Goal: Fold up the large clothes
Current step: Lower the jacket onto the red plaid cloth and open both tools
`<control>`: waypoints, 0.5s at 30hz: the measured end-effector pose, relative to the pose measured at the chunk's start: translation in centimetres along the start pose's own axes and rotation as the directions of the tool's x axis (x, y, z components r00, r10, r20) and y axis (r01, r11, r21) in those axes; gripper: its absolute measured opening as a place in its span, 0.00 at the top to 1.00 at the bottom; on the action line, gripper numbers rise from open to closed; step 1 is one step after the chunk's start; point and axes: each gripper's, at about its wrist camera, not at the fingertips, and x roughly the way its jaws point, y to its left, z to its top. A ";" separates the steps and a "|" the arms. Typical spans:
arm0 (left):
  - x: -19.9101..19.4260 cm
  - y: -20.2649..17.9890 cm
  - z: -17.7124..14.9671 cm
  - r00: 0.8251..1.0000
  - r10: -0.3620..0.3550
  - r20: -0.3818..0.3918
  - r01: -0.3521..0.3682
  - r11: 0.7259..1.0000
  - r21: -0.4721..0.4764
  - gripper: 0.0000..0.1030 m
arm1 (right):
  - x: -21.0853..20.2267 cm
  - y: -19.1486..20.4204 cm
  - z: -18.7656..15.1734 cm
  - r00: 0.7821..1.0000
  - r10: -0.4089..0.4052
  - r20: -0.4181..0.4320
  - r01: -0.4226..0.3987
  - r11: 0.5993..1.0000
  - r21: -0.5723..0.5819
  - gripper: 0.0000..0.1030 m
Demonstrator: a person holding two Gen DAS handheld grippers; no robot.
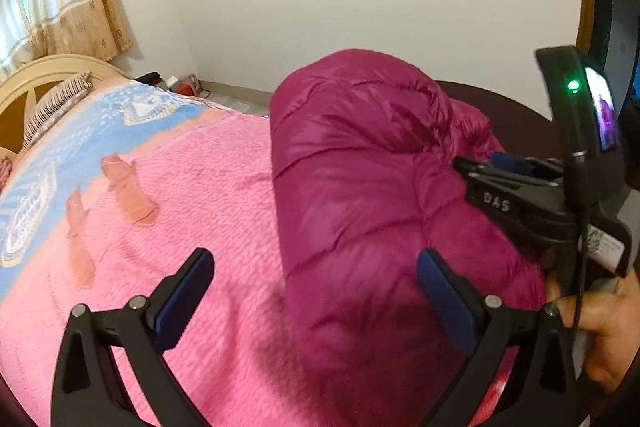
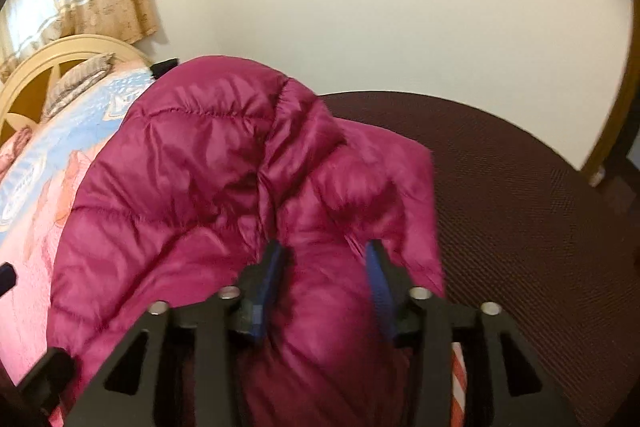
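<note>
One magenta puffer jacket [image 1: 360, 187] lies bunched on the bed [image 1: 208, 195], partly on its pink blanket and partly on a dark brown cover [image 2: 520, 207]. The left gripper [image 1: 316, 287] is spread wide, holding nothing. The right gripper [image 2: 326, 267] straddles a jacket fold, but I cannot tell whether its pads press it. Two peach cloth strips [image 1: 128, 195] lie on the blanket.
</note>
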 end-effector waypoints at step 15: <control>-2.0 0.0 -3.2 1.000 0.013 -0.026 -0.013 1.000 0.017 0.00 | -10.5 -0.6 -7.7 0.997 0.069 -0.041 -0.065 0.994 0.084 0.32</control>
